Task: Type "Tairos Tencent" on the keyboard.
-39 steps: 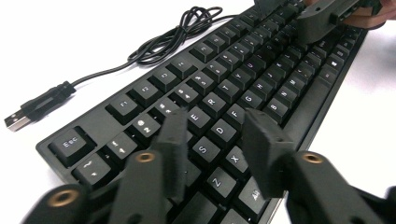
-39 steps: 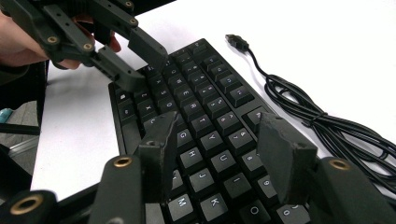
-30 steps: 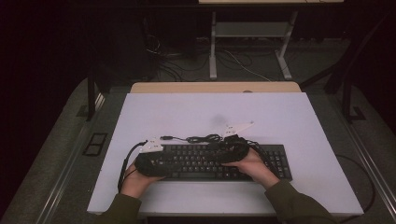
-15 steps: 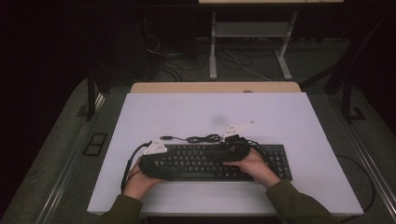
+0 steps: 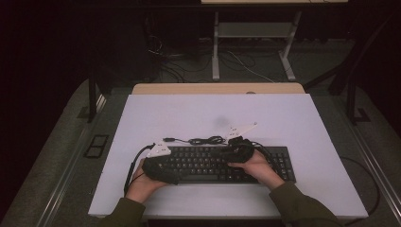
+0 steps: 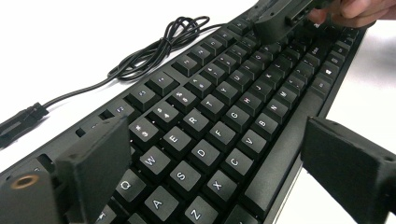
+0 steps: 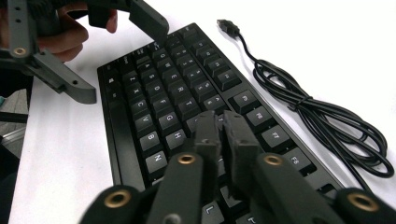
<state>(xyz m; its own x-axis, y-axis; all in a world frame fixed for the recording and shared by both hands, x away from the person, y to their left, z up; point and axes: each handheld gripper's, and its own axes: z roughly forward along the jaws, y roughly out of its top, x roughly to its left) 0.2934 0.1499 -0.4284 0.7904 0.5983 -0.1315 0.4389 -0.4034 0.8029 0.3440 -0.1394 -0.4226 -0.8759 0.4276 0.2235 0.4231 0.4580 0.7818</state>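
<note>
A black keyboard (image 5: 222, 163) lies along the near side of the white table (image 5: 189, 113). My left gripper (image 6: 219, 172) is open wide; one jaw stands over the keyboard's back edge and the other past its front edge, near the left end, above the keys (image 6: 201, 154). My right gripper (image 7: 223, 135) is shut with nothing between its jaws and points down at the keys in the middle of the keyboard (image 7: 173, 93). In the high view the left gripper (image 5: 161, 168) and right gripper (image 5: 236, 152) sit over the keyboard, each held by a hand.
The keyboard's black cable (image 5: 203, 140) lies coiled just behind it, with its USB plug (image 7: 227, 24) loose on the table. Bare white table stretches beyond the cable. A wooden desk edge (image 5: 217, 88) and metal frame legs (image 5: 216, 47) stand behind the table.
My left gripper has shifted a little to the right over the keyboard's left end. The right gripper has barely moved.
</note>
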